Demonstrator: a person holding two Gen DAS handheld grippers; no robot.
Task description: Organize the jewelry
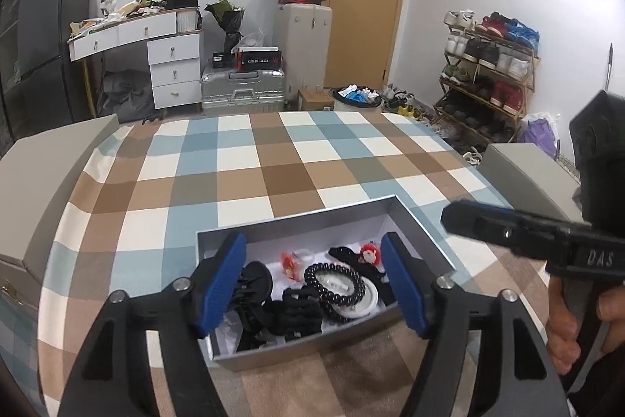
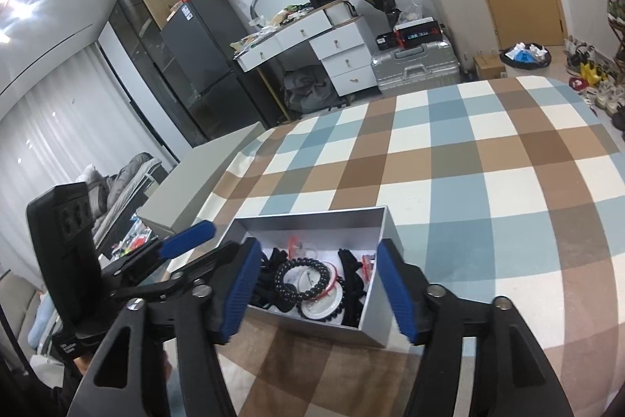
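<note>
Both hand-held grippers apparently empty

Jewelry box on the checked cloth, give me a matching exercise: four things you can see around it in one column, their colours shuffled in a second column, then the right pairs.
Things:
1. bead bracelet
2. box
3. gripper pads
4. small round charm

Colours:
A. blue
B. red
C. black
D. silver-grey

Pairs: 1-C, 2-D, 3-A, 4-B
</note>
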